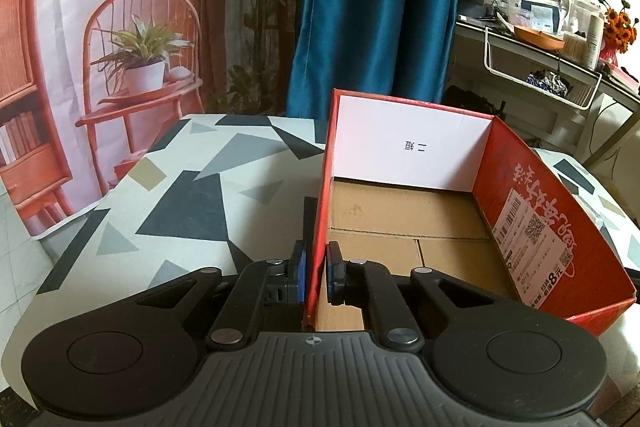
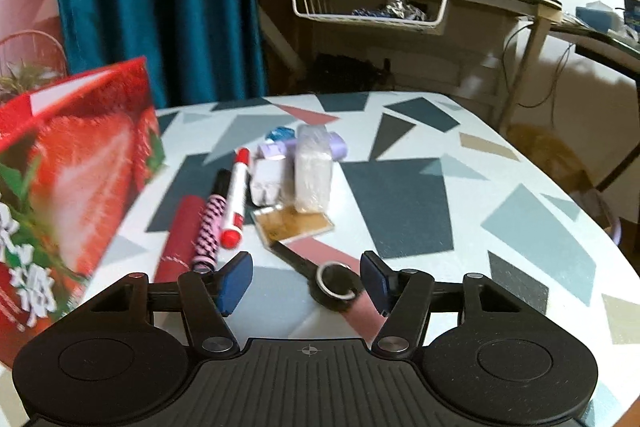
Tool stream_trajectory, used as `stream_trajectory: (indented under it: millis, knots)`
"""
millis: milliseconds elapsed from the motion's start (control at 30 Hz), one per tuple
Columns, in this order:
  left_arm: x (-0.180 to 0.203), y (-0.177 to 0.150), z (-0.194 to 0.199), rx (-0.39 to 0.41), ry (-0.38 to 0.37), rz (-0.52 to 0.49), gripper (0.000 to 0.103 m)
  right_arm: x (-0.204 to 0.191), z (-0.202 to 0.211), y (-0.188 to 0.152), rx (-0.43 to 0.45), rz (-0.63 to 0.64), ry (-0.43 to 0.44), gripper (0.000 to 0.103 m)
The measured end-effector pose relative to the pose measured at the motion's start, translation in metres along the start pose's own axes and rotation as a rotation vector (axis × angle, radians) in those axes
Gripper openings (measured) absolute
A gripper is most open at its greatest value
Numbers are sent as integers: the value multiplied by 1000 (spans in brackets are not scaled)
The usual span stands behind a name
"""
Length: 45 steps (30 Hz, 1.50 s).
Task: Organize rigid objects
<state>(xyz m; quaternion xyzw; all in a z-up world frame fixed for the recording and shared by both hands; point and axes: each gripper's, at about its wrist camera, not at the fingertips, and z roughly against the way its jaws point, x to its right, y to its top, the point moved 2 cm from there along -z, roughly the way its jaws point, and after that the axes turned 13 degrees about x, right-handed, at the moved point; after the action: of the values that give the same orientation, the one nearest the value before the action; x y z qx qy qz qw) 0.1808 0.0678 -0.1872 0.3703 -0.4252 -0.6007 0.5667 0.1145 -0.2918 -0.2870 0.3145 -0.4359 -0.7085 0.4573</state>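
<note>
A red cardboard box (image 1: 532, 211) with a brown floor stands open on the patterned table; nothing lies in the part I see. My left gripper (image 1: 316, 273) is shut on the box's left wall. The box also shows blurred at the left of the right wrist view (image 2: 76, 167). My right gripper (image 2: 306, 281) is open and empty, low over a black handle with a metal ring (image 2: 334, 283). Beyond it lie a red marker (image 2: 237, 199), a black pen (image 2: 221, 183), a pink-black comb (image 2: 208, 235), a dark red tube (image 2: 178, 239), a gold card (image 2: 294, 225), a clear packet (image 2: 313, 171) and small white and lilac items (image 2: 276, 151).
The table (image 2: 400, 195) has a geometric cloth; its right edge curves away. Behind it stand a blue curtain (image 1: 376, 7) and a cluttered desk with a wire basket (image 2: 368, 3). A printed backdrop (image 1: 120, 27) hangs at the far left.
</note>
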Motion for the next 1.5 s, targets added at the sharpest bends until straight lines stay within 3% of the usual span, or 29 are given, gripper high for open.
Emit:
stream_trajectory:
  millis: [200,500,733,1167,1500]
  knots:
    - [0,-1,0,7,0,-10,11,-1,-13,-7,9,89,-28,58]
    - [0,0,1,3,1,-3,10,10,-19,-12,-32,26,-12,54]
    - [-4,0,0,0,-8,40,10,5,-17,-13,-30,52,9,51]
    - [-5,-3,5,-19,-9,37,10,-2,-14,-14,-18,88,43,30]
    - [-3,-4,7,-4,-4,28,10,-1,-14,-13,-33,62,59,31]
